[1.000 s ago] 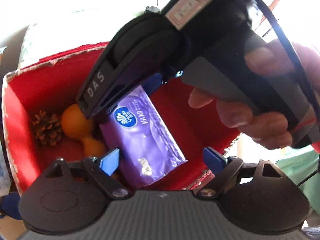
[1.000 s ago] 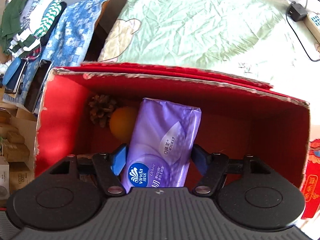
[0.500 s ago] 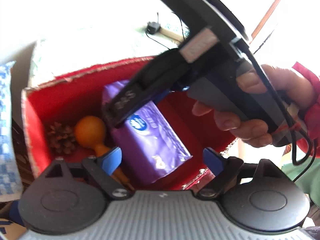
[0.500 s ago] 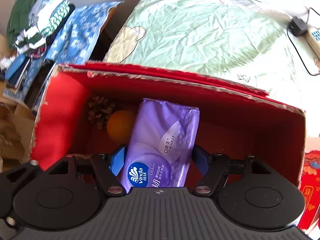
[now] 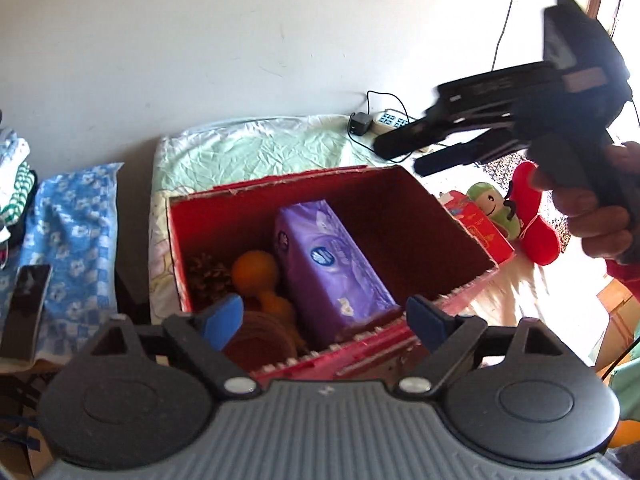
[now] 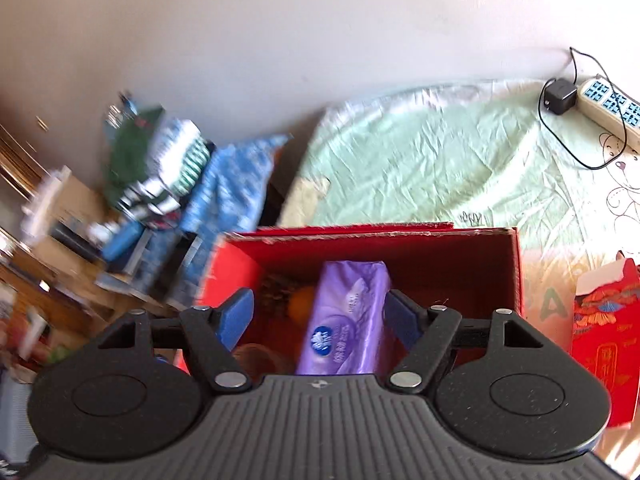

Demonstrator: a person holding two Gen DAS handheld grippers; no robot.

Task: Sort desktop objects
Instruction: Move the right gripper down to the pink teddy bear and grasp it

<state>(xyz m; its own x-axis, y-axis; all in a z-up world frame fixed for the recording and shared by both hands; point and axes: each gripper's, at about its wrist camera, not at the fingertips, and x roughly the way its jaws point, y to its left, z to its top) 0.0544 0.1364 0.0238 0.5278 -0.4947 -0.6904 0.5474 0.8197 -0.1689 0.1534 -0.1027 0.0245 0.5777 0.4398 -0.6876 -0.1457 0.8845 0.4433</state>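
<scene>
A red cardboard box stands open on the bed; it also shows in the right wrist view. Inside lie a purple tissue pack, an orange, a pine cone and a brown ring-shaped thing. My left gripper is open and empty above the box's near edge. My right gripper is open and empty, raised above the box; in the left wrist view its fingertips are up at the right, clear of the box.
A green plush toy and a red cushion lie right of the box, beside a red paper packet. A power strip with a charger lies at the back. A blue flowered cloth with a phone lies left.
The right gripper has let go of the tissue pack and lifted up and back out of the box. The left gripper has pulled back and up too. The pack stays in the box.
</scene>
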